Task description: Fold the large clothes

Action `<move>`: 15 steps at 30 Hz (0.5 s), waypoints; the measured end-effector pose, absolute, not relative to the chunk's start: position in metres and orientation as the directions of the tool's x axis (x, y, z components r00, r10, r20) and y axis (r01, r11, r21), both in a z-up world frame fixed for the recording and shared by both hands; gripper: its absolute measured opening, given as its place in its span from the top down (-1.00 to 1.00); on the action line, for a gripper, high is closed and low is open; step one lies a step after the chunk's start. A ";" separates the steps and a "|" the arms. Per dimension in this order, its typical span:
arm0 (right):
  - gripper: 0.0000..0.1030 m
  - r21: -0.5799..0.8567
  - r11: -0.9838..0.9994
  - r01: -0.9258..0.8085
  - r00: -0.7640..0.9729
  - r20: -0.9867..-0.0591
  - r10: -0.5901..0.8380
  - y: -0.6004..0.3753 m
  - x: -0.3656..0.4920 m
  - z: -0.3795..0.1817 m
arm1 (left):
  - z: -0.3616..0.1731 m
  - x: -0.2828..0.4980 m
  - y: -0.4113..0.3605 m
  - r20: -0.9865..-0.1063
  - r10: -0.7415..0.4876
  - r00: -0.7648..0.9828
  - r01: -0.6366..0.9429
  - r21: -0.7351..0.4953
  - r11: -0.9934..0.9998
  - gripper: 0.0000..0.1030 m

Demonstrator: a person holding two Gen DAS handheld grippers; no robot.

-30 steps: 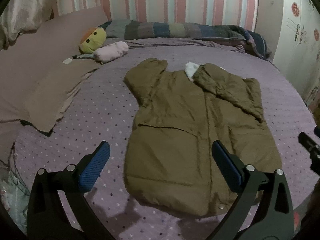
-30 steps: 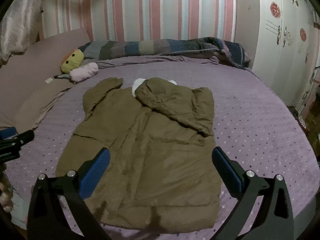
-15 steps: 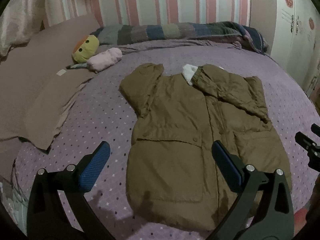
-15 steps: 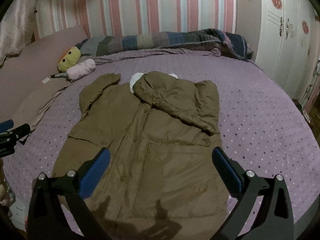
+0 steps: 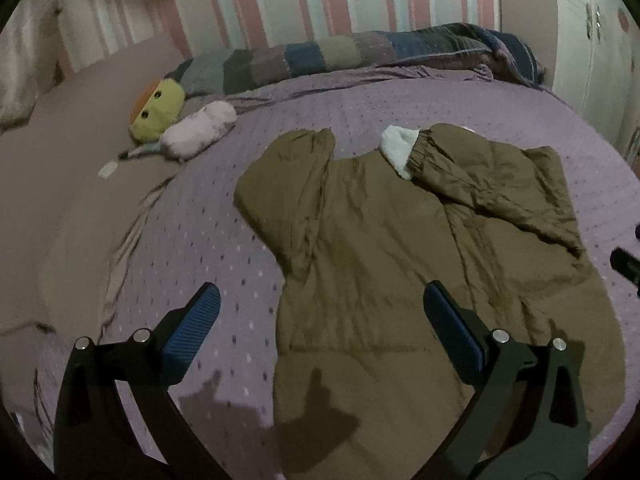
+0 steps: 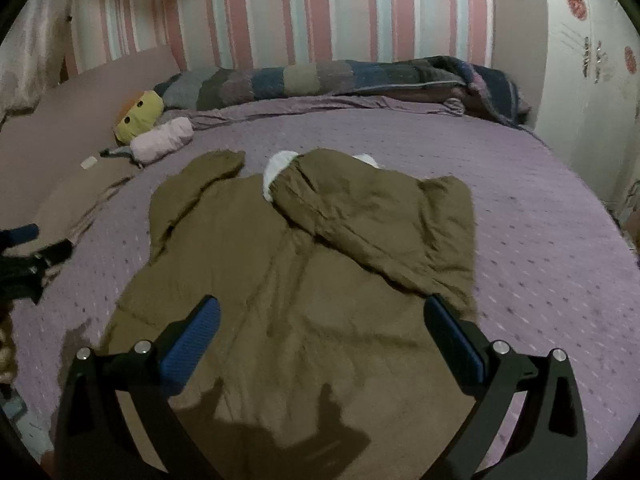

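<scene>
Grippers [image 5: 320, 308] [image 6: 320, 312] wide, coat [image 6: 304, 280] hem cropped

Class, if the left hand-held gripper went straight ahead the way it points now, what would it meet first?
Probably the brown coat, near its left edge on the purple bed; depth is hard to judge.

olive coat [image 5: 380, 264], spread tongs [image 5: 320, 320] above
</scene>
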State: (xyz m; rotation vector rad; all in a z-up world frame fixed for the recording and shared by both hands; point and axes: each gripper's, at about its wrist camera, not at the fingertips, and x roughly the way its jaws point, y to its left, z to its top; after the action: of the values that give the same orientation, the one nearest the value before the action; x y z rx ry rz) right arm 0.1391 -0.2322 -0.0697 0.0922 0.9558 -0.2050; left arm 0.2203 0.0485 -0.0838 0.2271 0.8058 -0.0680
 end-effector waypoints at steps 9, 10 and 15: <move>-0.97 -0.023 0.992 0.126 0.547 -0.832 -0.089 -0.249 0.262 -0.147 | -0.127 0.314 0.045 -0.750 0.000 0.661 0.185 0.163 0.969 -0.94; -0.96 -0.027 0.992 0.122 0.540 -0.837 -0.089 -0.250 0.272 -0.155 | -0.135 0.326 0.045 -0.752 0.011 0.659 0.180 0.172 0.968 -0.94; -0.63 -0.082 0.994 0.078 0.458 -0.882 -0.109 -0.263 0.331 -0.220 | -0.171 0.378 0.048 -0.781 -0.011 0.624 0.190 0.138 0.972 -0.94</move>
State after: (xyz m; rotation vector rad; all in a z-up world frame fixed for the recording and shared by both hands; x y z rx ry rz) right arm 0.3309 -0.2628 -0.2201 -0.0314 1.0886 -0.1146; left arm 0.3780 0.0475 -0.1710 0.2158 0.8915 -0.1165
